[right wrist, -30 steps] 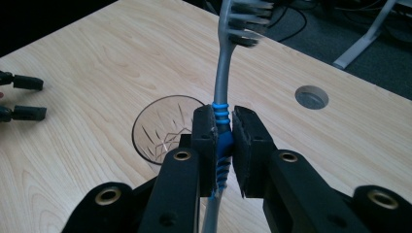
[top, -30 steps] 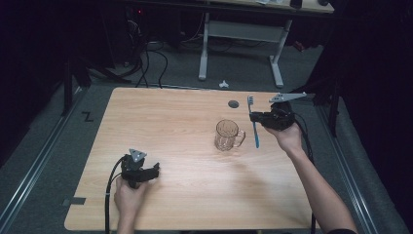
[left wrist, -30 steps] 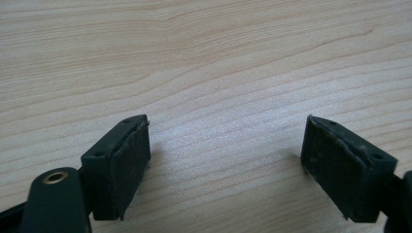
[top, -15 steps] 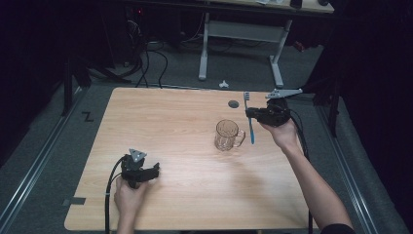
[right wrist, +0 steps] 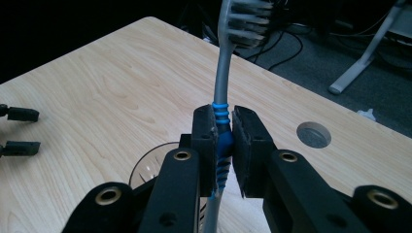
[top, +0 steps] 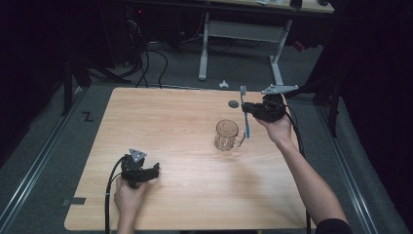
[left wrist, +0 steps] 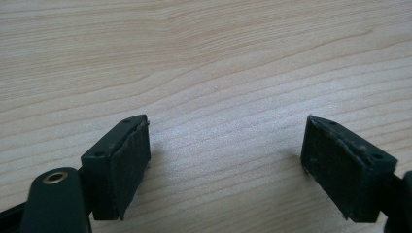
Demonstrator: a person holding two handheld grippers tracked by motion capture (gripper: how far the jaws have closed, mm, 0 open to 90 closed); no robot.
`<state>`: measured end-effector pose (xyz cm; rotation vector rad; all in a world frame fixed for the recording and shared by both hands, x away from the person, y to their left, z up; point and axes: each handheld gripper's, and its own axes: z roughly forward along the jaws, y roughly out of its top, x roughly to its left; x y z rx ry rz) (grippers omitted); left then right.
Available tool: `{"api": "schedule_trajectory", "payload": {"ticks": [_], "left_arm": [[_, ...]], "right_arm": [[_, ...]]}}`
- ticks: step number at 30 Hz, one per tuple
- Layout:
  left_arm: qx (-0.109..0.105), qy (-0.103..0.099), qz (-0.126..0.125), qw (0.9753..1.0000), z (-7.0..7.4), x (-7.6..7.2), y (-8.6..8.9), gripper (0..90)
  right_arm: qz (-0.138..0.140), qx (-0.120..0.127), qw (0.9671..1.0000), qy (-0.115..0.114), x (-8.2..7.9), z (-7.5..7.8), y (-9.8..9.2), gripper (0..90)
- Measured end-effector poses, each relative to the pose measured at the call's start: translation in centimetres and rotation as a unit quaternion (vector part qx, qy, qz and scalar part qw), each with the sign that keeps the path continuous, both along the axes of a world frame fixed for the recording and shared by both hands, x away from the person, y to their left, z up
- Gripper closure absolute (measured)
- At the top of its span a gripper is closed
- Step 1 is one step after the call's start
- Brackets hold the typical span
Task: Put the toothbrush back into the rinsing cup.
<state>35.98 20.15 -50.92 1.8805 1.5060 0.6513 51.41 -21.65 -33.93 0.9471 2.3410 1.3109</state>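
blue-and-grey plastic toothbrush upright, clamped in right gripper, raised just right of clear glass mug, nearer it than a second before | left gripper jaws wide apart, empty, unmoved on light wooden table

A light wooden table fills the middle of the frame, a round grey cable hole near its upper edge (right of centre), with white desk legs beyond at top.
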Motion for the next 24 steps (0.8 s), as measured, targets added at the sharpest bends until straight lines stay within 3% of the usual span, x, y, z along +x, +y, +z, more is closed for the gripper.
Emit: {"api": "schedule_trajectory", "payload": {"ticks": [8,24], "left_arm": [[0.000,0.000,0.000,1.0000,0.0,0.0,0.0,18.6],[0.000,0.000,0.000,1.0000,0.0,0.0,0.0,18.6]], "right_arm": [[-0.011,0.015,0.9998,0.000,0.7,-0.4,-0.3,80.4],[-0.019,0.020,0.9996,0.000,1.5,-0.6,0.1,80.4]]}}
